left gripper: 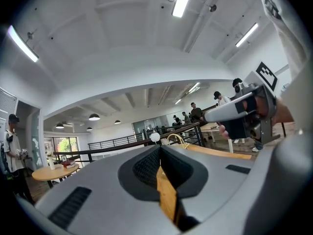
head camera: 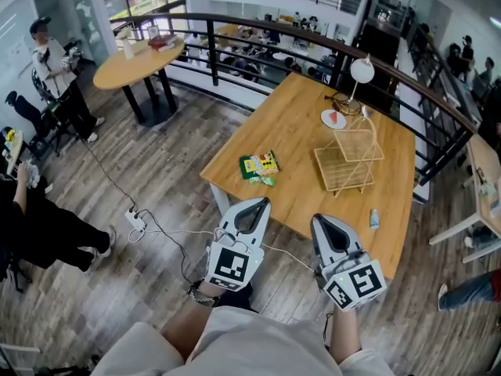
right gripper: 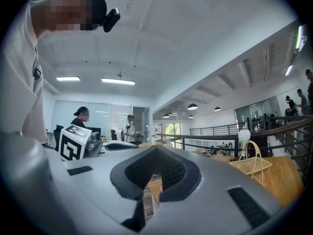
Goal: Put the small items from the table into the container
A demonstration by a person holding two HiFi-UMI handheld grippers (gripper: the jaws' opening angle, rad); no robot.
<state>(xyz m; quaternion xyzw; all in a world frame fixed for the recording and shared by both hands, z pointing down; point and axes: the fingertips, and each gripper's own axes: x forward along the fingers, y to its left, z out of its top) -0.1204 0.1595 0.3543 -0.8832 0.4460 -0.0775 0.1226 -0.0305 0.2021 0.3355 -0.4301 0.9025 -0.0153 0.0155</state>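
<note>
Hovering at near edge of bench [head camera: 301, 112]: left claw [head camera: 255, 204] and right claw [head camera: 322, 220] both shut tight, holding nothing. Snack packs [head camera: 260, 166] just ahead of left claw; basket [head camera: 348, 161] ahead of right claw, farther on. Risk: shut claw may only push packs off edge. Needs opening first.

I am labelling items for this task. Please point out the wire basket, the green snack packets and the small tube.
wire basket [head camera: 343, 171]: head view, mesh floor of lower tier.
green snack packets [head camera: 259, 164]: head view, middle of the pile.
small tube [head camera: 374, 219]: head view, middle of its body.
</note>
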